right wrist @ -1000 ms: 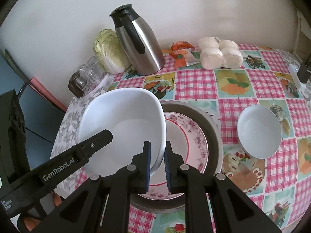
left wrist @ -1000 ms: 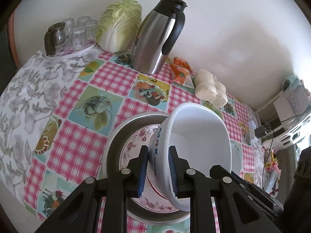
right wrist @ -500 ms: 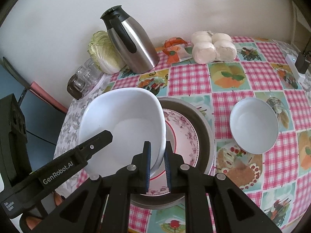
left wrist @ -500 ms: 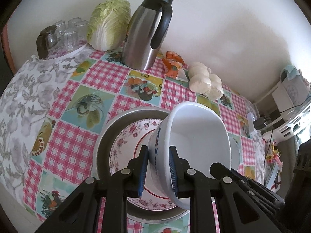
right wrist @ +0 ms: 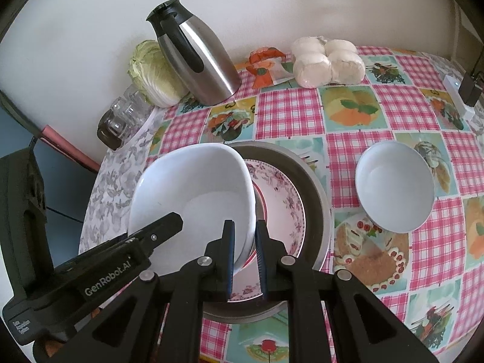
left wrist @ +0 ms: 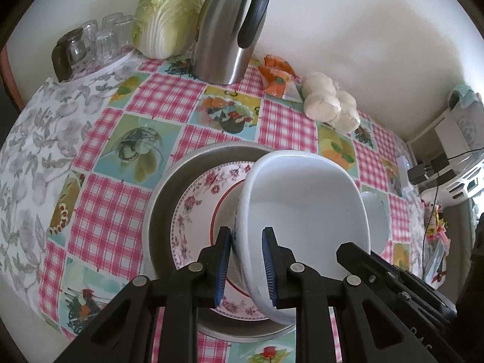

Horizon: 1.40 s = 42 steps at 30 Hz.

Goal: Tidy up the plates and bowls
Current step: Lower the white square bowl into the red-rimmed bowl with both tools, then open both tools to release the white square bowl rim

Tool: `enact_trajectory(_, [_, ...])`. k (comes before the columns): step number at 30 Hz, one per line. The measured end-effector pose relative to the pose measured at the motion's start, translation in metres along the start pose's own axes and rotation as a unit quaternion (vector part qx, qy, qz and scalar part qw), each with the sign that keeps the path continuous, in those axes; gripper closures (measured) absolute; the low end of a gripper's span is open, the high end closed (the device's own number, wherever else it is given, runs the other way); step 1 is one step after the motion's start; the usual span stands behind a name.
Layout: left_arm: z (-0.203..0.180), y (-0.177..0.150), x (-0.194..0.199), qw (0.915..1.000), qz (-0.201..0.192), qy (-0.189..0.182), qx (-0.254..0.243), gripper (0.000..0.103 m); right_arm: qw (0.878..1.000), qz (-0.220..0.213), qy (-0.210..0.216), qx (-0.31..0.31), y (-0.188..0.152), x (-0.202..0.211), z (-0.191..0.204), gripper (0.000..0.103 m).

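A large white bowl is held by both grippers above a floral plate that lies in a grey metal pan. My left gripper is shut on the bowl's left rim. My right gripper is shut on its right rim. The left gripper's body shows in the right wrist view. A small white bowl sits on the table to the right of the pan; its edge peeks out behind the large bowl.
A steel thermos jug, a cabbage, glasses on a tray, an orange packet and a bag of white buns stand along the wall. A shelf with cables is at the right.
Both grippers have carried the large bowl lower and a little back over the floral plate; the table objects appear shifted up in both views. Both grips are unchanged.
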<state>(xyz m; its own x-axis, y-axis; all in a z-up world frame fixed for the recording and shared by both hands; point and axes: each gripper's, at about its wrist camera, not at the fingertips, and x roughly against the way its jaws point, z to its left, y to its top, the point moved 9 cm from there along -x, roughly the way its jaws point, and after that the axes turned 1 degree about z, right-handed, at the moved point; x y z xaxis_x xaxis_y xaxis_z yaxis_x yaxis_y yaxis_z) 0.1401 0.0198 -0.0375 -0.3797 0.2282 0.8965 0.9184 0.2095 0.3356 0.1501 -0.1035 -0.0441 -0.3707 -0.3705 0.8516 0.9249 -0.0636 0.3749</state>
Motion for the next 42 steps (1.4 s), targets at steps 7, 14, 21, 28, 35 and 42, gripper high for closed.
enact_trajectory(7, [0.003,-0.002,-0.004,0.9999,0.005,0.014,-0.007,0.08,1.0,0.005,-0.003,0.001,-0.002,-0.004,0.0,0.088])
enact_trajectory(14, [0.005,-0.001,-0.004,0.9998,0.002,0.02,-0.009,0.077,1.0,0.005,-0.002,-0.001,-0.001,-0.005,-0.002,0.088])
enact_trajectory(21, [0.006,0.001,0.002,0.9999,-0.007,0.012,-0.006,0.077,1.0,0.005,0.0,-0.003,-0.001,-0.005,-0.003,0.088])
enact_trajectory(28, [0.005,0.002,0.004,0.9999,-0.007,0.011,-0.007,0.077,1.0,0.005,-0.004,0.0,-0.001,-0.006,-0.002,0.088])
enact_trajectory(35, [0.006,0.003,0.008,0.9997,-0.014,0.018,-0.007,0.077,1.0,-0.001,-0.009,0.001,0.001,-0.002,-0.003,0.088])
enact_trajectory(42, [0.019,0.007,0.016,0.9994,-0.024,0.024,0.007,0.057,0.999,-0.01,-0.031,0.008,0.004,0.004,-0.007,0.082])
